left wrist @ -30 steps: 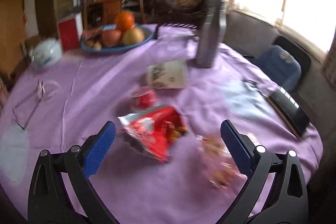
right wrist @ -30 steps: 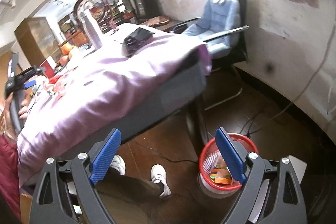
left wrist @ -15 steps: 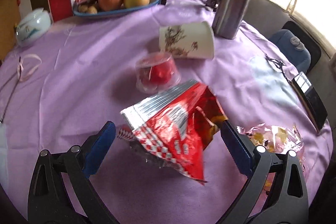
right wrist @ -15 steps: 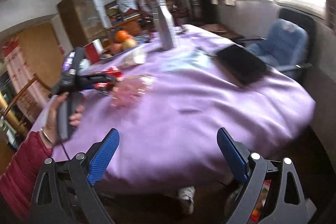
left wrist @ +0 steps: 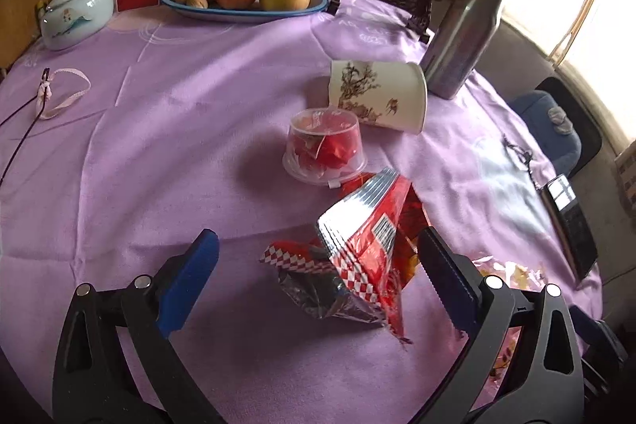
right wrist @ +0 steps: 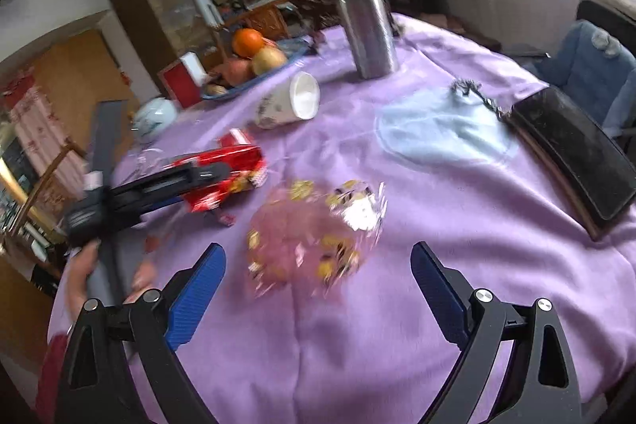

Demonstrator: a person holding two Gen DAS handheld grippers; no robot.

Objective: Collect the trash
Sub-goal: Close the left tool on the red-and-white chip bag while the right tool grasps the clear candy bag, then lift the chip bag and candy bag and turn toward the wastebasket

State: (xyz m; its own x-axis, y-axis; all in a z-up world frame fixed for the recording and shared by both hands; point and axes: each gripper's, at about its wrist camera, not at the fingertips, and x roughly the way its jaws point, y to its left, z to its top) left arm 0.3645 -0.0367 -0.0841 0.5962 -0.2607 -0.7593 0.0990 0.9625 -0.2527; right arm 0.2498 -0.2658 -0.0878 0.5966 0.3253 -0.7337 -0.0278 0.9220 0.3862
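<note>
Fingers of left gripper (left wrist: 318,275) spread wide around red snack bag (left wrist: 363,249) (right gripper (right wrist: 318,279) likewise agape, empty).

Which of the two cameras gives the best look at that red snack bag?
The left wrist view: the red snack bag sits sharp and close between the open left claw. The right wrist view shows it smaller, blurred and partly hidden behind the other tool.

Both grippers' fingers (left wrist: 187,277) (right wrist: 194,293) wide apart
</note>
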